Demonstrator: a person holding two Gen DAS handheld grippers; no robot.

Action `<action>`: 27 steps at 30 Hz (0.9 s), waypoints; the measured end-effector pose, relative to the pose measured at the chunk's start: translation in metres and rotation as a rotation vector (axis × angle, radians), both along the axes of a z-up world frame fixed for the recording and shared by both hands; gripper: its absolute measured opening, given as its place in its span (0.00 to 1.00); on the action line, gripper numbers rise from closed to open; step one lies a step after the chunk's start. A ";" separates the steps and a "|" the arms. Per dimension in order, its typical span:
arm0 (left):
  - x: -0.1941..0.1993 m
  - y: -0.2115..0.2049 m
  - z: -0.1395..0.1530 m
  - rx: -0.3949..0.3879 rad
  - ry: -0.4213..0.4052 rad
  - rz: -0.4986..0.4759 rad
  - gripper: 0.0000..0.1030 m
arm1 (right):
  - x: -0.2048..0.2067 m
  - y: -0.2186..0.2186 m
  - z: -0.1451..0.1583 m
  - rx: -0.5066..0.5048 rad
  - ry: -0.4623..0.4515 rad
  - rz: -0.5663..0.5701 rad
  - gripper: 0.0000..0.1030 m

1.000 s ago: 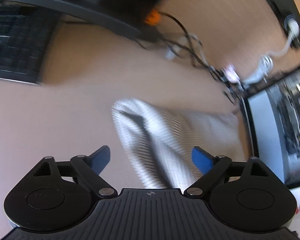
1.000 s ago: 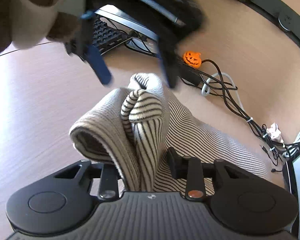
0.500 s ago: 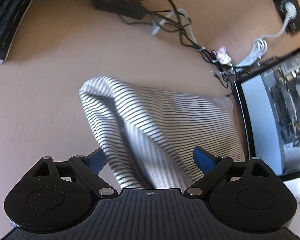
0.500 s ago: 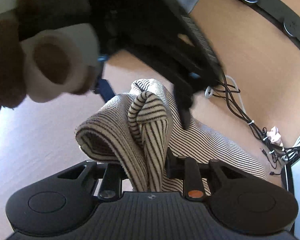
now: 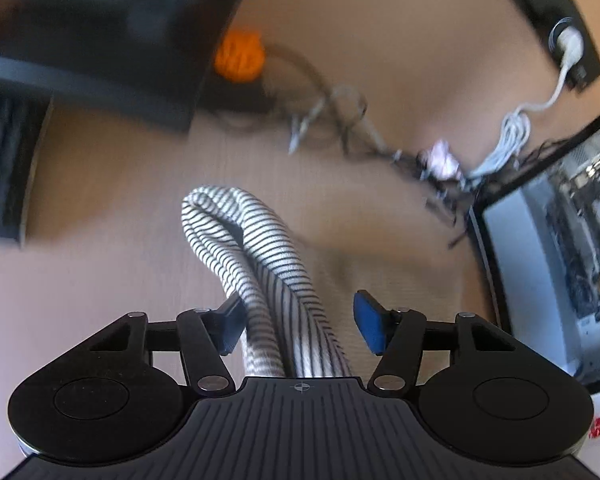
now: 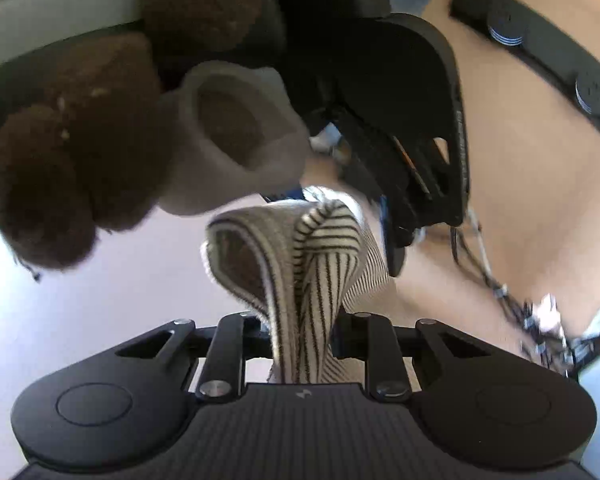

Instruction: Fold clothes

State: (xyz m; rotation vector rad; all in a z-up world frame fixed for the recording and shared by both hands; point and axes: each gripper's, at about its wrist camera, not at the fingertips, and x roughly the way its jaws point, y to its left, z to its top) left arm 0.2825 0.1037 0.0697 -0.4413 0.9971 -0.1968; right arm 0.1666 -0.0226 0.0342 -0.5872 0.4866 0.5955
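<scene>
A black-and-white striped garment (image 5: pixel 268 240) lies on the tan desk (image 5: pixel 100 260), one folded edge lifted. In the left wrist view that raised fold runs between my left gripper's (image 5: pixel 300 326) blue pads (image 5: pixel 370 328). It lies closer to the left pad, and the jaws stand apart. In the right wrist view my right gripper (image 6: pixel 302 336) is shut on a bunched fold of the garment (image 6: pixel 324 248) and holds it up. Just beyond that fold the left gripper's black body (image 6: pixel 400 120) hangs, held by a person's hand (image 6: pixel 80 140).
An orange pumpkin figure (image 5: pixel 240 56) and tangled cables (image 5: pixel 340 120) lie behind the garment. A keyboard (image 5: pixel 4 168) sits at the left, an open computer case (image 5: pixel 560 240) at the right and a black power strip (image 5: pixel 552 12) at the back.
The left gripper has come down over the raised fold and its pads have drawn closer around it. The right gripper keeps its hold and has lifted the cloth slightly.
</scene>
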 end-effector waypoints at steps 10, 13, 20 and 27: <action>0.038 -0.140 0.034 0.177 -0.102 -0.351 0.63 | 0.039 -0.103 0.029 0.326 0.079 -0.277 0.21; 0.036 -0.195 0.019 0.196 -0.089 -0.497 0.64 | 0.030 -0.139 0.011 0.358 0.137 -0.400 0.22; 0.022 -0.250 -0.012 0.287 -0.085 -0.623 0.70 | 0.014 -0.189 -0.019 0.396 0.210 -0.576 0.28; 0.012 -0.210 0.012 0.301 -0.130 -0.483 0.82 | 0.001 -0.176 -0.006 0.376 0.194 -0.547 0.35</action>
